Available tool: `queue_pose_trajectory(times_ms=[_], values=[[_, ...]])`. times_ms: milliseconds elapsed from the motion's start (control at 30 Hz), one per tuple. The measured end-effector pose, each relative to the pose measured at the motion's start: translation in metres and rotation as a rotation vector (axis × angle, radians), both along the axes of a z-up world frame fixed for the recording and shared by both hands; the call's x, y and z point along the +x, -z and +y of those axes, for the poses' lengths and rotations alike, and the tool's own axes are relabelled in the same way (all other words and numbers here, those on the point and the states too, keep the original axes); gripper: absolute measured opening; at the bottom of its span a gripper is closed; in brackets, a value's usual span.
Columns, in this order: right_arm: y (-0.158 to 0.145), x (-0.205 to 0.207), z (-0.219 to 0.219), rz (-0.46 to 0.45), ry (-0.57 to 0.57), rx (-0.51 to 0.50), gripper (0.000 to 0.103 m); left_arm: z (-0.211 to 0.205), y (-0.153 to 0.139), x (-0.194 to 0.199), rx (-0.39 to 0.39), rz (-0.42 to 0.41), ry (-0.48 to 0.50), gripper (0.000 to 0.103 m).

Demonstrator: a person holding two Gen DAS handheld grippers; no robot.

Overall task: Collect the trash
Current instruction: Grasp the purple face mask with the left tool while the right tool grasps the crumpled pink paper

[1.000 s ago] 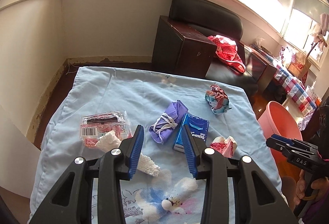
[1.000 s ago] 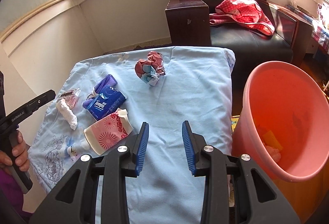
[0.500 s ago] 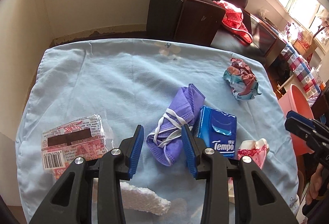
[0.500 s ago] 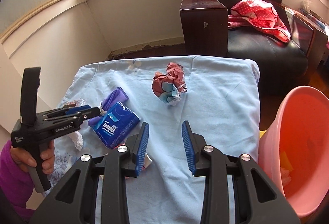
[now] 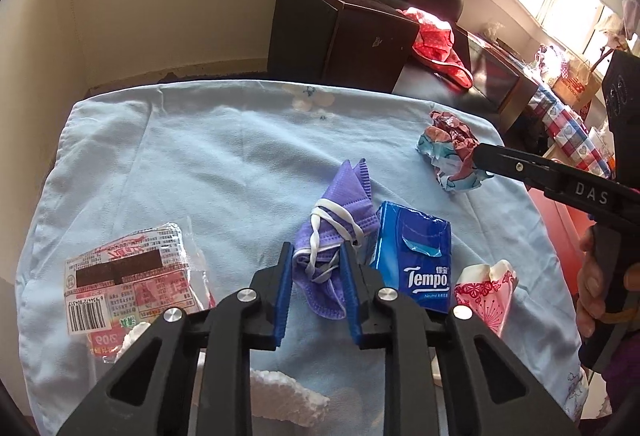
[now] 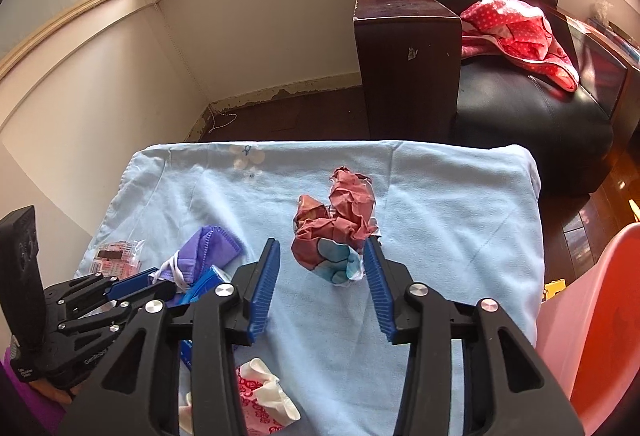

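Two claws work at once. The left claw has just been closing and now pinches the purple face mask, which lies on the desk touching the blue tissue pack. The right claw has just been opening; its blades stand apart on either side of the crumpled paper wad, the right one seemingly brushing it, though that is hard to confirm. Pickup is the step in hand; next comes lifting both pieces toward the pink bucket beside the desk.
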State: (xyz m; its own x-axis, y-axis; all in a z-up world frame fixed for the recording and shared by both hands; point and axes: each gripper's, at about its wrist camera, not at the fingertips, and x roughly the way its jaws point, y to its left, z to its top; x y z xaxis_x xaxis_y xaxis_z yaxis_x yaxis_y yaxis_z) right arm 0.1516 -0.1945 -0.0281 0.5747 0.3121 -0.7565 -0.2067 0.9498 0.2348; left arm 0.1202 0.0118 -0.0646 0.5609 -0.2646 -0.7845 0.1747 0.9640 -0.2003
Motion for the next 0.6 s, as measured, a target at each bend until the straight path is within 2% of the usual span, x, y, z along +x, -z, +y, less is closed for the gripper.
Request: queue_pose_trajectory(times_ms=[233, 433, 467, 500, 600], values=[[0.021, 0.014, 0.003, 0.049, 0.013, -0.024, 0.045, 0.02, -0.009, -0.005, -0.069, -0.01, -0.079, 0.018], [0.023, 0.01, 0.0, 0.034, 0.016, -0.043, 0.045, 0.027, -0.017, -0.013, -0.102, -0.017, -0.107, 0.018], [0.022, 0.009, -0.002, 0.033, 0.018, -0.035, 0.044, 0.027, -0.018, -0.015, -0.105, -0.019, -0.109, 0.018], [0.022, 0.006, -0.004, 0.03, 0.017, -0.029, 0.037, 0.028, -0.019, -0.016, -0.108, -0.023, -0.108, 0.018], [0.02, -0.003, -0.009, 0.027, 0.013, -0.02, 0.035, 0.029, -0.024, -0.022, -0.114, -0.035, -0.11, 0.018]])
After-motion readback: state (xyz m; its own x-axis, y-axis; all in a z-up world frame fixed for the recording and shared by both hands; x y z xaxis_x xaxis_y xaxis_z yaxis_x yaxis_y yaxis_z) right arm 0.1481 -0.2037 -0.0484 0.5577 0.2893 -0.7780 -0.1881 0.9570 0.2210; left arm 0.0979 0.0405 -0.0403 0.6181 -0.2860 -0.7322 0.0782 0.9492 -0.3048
